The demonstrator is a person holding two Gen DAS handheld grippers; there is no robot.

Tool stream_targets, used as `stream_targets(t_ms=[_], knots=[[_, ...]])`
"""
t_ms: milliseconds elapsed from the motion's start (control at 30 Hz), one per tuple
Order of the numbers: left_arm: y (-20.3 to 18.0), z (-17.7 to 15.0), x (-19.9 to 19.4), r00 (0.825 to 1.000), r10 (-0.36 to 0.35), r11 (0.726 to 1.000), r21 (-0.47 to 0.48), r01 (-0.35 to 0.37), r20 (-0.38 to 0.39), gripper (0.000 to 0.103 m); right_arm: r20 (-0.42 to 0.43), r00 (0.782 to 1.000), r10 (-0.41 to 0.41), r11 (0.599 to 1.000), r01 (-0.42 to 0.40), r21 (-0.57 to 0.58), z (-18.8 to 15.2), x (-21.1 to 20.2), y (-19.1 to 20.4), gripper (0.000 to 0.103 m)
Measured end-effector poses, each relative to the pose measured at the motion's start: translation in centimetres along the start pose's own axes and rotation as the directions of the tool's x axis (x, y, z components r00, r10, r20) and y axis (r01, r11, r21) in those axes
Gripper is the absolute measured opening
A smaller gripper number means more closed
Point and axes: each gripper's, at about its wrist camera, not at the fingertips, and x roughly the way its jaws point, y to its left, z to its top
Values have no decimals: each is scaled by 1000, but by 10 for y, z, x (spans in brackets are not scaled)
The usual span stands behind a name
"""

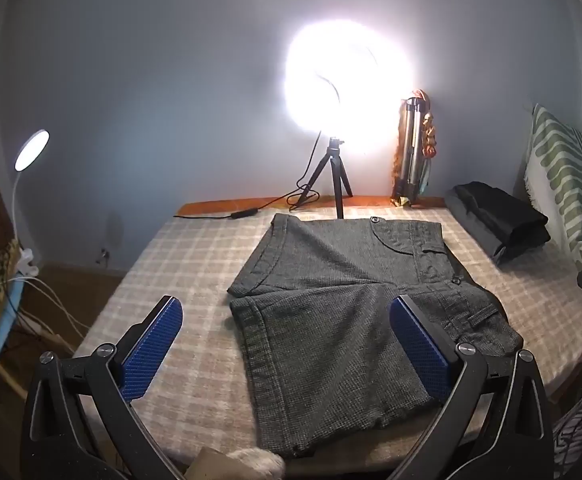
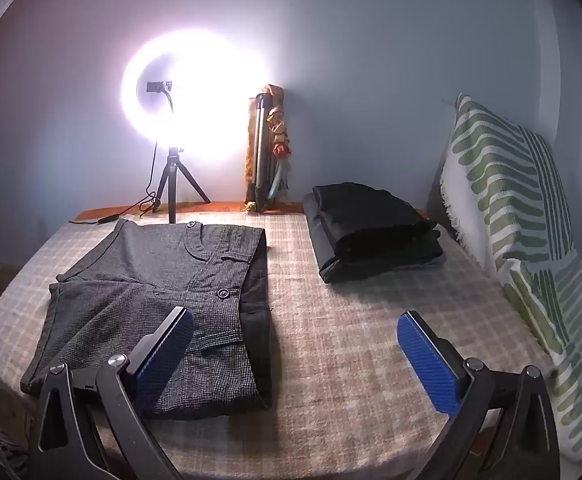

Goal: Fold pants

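A pair of grey checked shorts (image 1: 331, 296) lies flat on the plaid-covered bed (image 1: 179, 264), legs pointing left, waistband to the right. It also shows in the right wrist view (image 2: 151, 280), with two buttons visible. My left gripper (image 1: 287, 320) is open and empty, held above the near leg. My right gripper (image 2: 295, 332) is open and empty, hovering near the waistband side over the bed cover (image 2: 351, 340).
A stack of folded dark clothes (image 2: 371, 228) sits at the back right of the bed. A lit ring light on a tripod (image 2: 175, 188) stands at the back edge. A green-striped cushion (image 2: 511, 208) leans on the right. A desk lamp (image 1: 31, 152) stands left.
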Motion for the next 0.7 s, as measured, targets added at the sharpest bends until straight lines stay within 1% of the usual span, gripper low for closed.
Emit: stream_targets(t_ms=[100, 133, 167, 200, 233, 267, 333, 700], knots=[[-5, -3, 0, 1000, 1, 1000, 10, -1, -1, 103, 4, 1000, -6, 1000, 6, -5, -1, 2, 0, 103], [-5, 0, 4, 1000, -2, 1000, 8, 3, -31, 103, 2, 1000, -9, 1000, 9, -7, -1, 4, 1, 103], [-8, 0, 7, 999, -4, 1000, 8, 4, -36, 103, 1, 1000, -9, 1000, 9, -8, -1, 5, 1, 103], [0, 1, 2, 999, -22, 999, -30, 21, -26, 103, 11, 1000, 2, 1000, -2, 9, -3, 0, -3, 103], [3, 3, 4, 999, -28, 999, -34, 26, -36, 103, 10, 1000, -6, 1000, 6, 1, -2, 0, 1, 103], [5, 3, 6, 999, -27, 999, -42, 25, -37, 103, -5, 1000, 5, 1000, -5, 10, 0, 1, -2, 103], [2, -2, 3, 1000, -17, 999, -41, 16, -22, 103, 7, 1000, 2, 1000, -2, 2, -1, -2, 0, 103], [4, -6, 6, 999, -21, 999, -50, 20, -29, 103, -11, 1000, 15, 1000, -15, -1, -4, 6, 4, 103]])
